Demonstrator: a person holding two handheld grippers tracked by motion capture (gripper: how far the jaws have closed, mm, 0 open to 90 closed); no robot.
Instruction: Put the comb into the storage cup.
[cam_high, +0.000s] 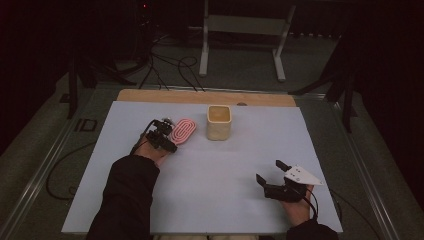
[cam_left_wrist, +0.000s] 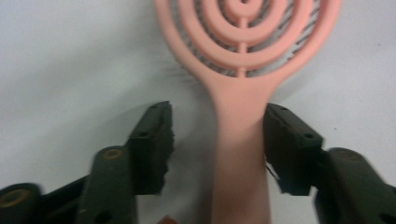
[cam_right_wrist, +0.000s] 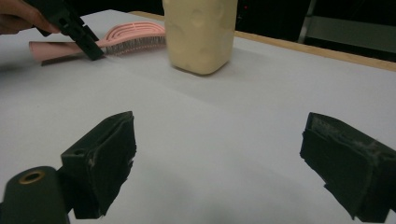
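The left tongs (cam_left_wrist: 217, 140) stand open around the handle of a pink hairbrush (cam_left_wrist: 243, 70). In the left gripper view the handle runs up between the two black jaws; the right jaw sits against or just beside the handle's edge, and a clear gap shows between the left jaw and the handle. Whether the right jaw truly touches cannot be told. The brush head, a set of curved pink ribs with dark bristles under them, lies past the jaw tips on the pale counter (cam_left_wrist: 70, 56).

In the high view the left tongs (cam_high: 167, 131) point away from the person and to the right, toward the hairbrush (cam_high: 184, 130), with the left hand (cam_high: 150, 150) behind them and a dark sleeve (cam_high: 127, 195) reaching in from the bottom edge.

The right tongs (cam_right_wrist: 219, 158) are spread wide and hold nothing; bare counter shows between the jaws. In the high view the right tongs (cam_high: 270, 171) hover low near the person's right-hand corner of the counter, jaws pointing to the left and away, the right hand (cam_high: 297, 205) gripping from below and the grey three-cornered plate on top.

Just right of the brush stands a cream-coloured cup (cam_high: 219, 122), upright, close to the brush but apart from it. No writing can be read on the brush or the cup.
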